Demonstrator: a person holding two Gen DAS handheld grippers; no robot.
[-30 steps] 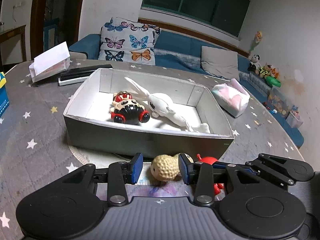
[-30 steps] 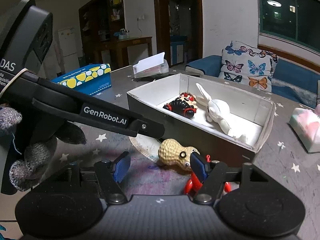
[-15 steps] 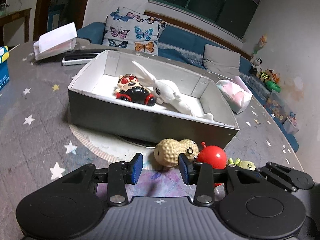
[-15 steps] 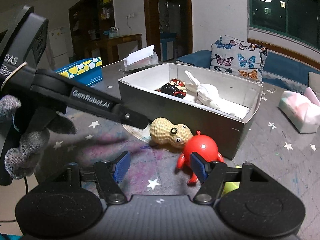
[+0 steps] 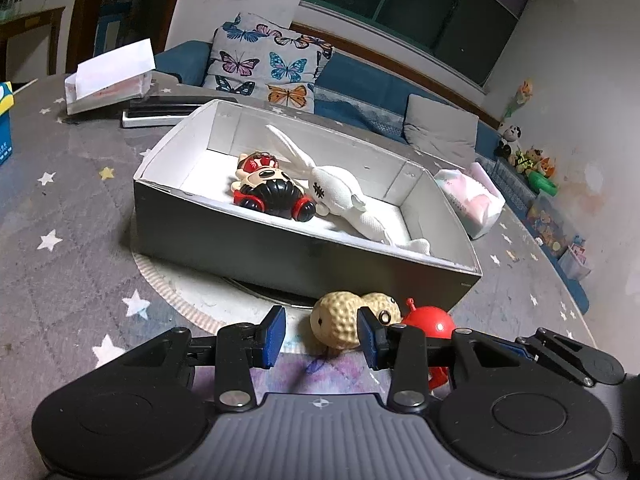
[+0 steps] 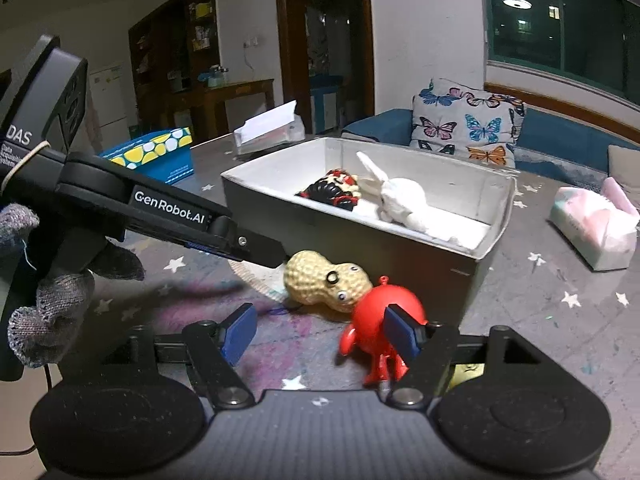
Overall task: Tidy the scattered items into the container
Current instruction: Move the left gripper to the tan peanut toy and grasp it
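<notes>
A grey box (image 5: 280,248) with a white inside holds a red-and-black toy (image 5: 276,196) and a white rabbit (image 5: 344,200). In front of it on the star-print tablecloth lie a peanut toy (image 5: 340,324) and a round red toy (image 5: 430,320). My left gripper (image 5: 320,338) is open around the peanut, which sits close to the right pad with a gap on the left. My right gripper (image 6: 322,336) is opening; the red toy (image 6: 380,312) stands just inside its right pad, untouched. The peanut (image 6: 320,280) lies beyond, beside one of the left gripper's fingers (image 6: 256,246). A gloved hand (image 6: 48,300) holds the left gripper.
A pink-and-white tissue pack (image 6: 592,232) lies right of the box. At the back left are a blue dotted carton (image 6: 156,152), a white tissue box (image 5: 108,76) and a flat black item (image 5: 160,110). A round mat (image 5: 180,292) sticks out under the box. A yellowish toy (image 6: 466,372) peeks from under my right finger.
The right jaws have spread a little, and the red toy, earlier half hidden behind the right finger, now shows in full. The left view has tilted; the peanut stays between the left jaws.
</notes>
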